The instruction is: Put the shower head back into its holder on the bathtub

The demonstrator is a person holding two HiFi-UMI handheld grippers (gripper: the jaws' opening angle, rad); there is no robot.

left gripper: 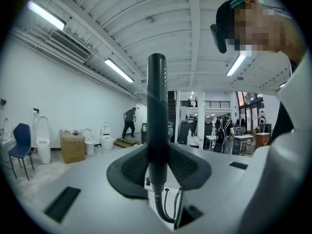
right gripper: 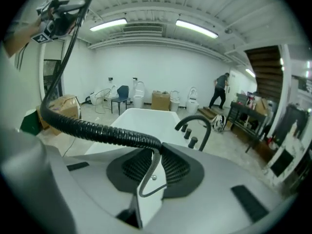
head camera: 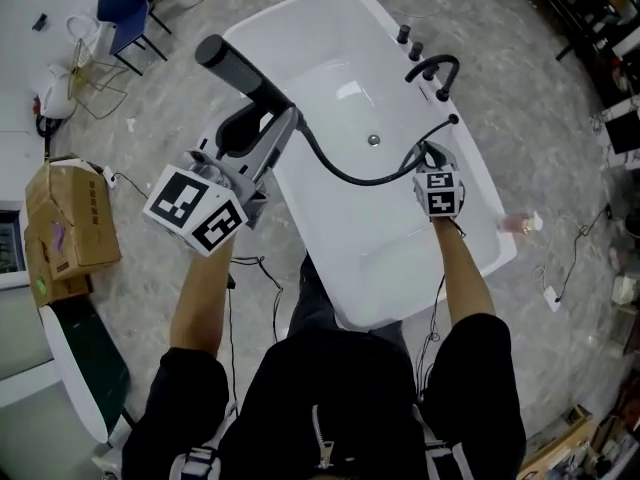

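Shower head (head camera: 235, 63) isn't in its holder yet. It's in the air over the tub's far-left corner, black handle angled up and to the left. Left gripper (head camera: 272, 133) is clamped on the handle; in its own view the stem (left gripper: 157, 106) stands upright between the pads.

Right gripper (head camera: 428, 154) is pinching the ribbed hose (right gripper: 92, 128) over the tub's right side. The hose (head camera: 350, 176) sags in a loop across the basin between the two grippers, then runs on to the right rim.

Step, as I read it: carry phase, with the head lifted and the slack managed. Next, move the head across to the far-right rim by the faucet (head camera: 437, 66), line the handle up and lower it in. I can't pick out the holder for certain among those fittings.

In the way: the curved spout and the knobs (head camera: 409, 40) crowd that deck. The hose loop could drag or twist the head off line, so the right side likely needs to feed slack.

Around the bathtub (head camera: 290, 13): cardboard box (head camera: 70, 218) on the left floor, blue chair (head camera: 125, 8) far left. Neither interferes.
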